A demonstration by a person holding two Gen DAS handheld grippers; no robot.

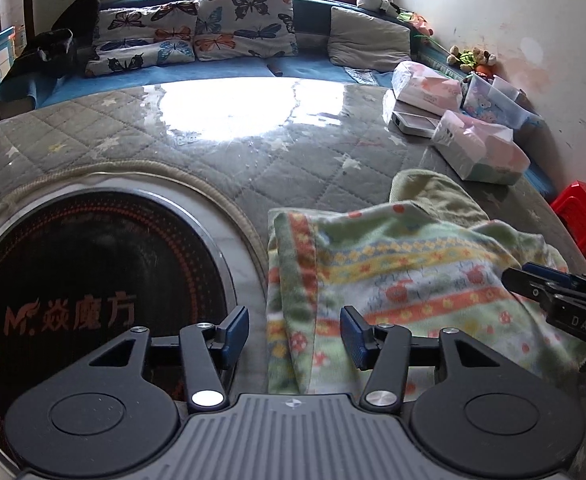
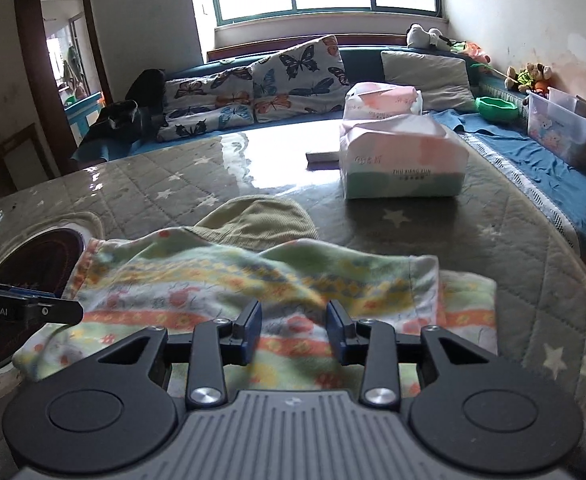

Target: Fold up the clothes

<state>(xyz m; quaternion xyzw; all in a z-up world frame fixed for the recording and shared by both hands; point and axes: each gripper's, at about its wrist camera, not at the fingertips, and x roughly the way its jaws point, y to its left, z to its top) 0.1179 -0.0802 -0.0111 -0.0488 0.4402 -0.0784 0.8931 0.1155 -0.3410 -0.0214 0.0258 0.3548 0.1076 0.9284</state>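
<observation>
A fleece garment (image 1: 413,264) (image 2: 213,276) with green, orange and yellow patterned bands lies bunched on the grey quilted table cover (image 1: 173,148). A plain olive part (image 1: 425,192) (image 2: 257,216) sticks out at its far side. My left gripper (image 1: 295,332) stands open, and the garment's left edge lies between its blue pads without being pressed. My right gripper (image 2: 294,324) is open just above the near part of the cloth. Each gripper shows in the other's view: the right one (image 1: 533,284) at the garment's right side, the left one (image 2: 53,312) at its left.
A round black cooktop (image 1: 93,280) (image 2: 41,256) is set in the table left of the garment. Tissue packs (image 1: 481,152) (image 2: 401,160) stand beyond it. A sofa with butterfly pillows (image 1: 197,32), a plastic box (image 2: 561,128) and a red stool (image 1: 585,216) surround the table.
</observation>
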